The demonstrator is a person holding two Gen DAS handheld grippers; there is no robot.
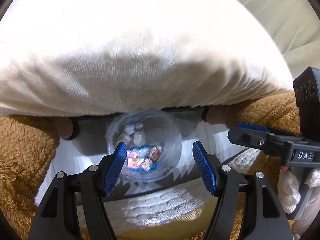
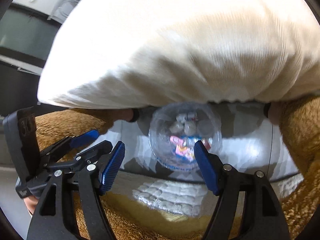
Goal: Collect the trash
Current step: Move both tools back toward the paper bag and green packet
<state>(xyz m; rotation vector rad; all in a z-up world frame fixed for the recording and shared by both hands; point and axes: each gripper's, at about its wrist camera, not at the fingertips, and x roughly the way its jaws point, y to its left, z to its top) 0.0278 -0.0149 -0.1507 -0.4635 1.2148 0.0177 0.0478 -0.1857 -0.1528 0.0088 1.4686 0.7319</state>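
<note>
2 grippers, left (image 1: 158, 168) and right (image 2: 159, 166), point steeply down side by side, fingers spread and grasping nothing. Between each pair, below, sits a clear bag (image 1: 145, 142) of wrappers (image 1: 138, 161), under a white cushion (image 1: 140, 60).

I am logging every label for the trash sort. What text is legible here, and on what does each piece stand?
"DAS" on the right gripper, on its grey body in the left wrist view.
Blue print along the near edge of the clear plastic bag: too blurred to read.
Print on the coloured wrappers inside the bag: too blurred to read.
</note>
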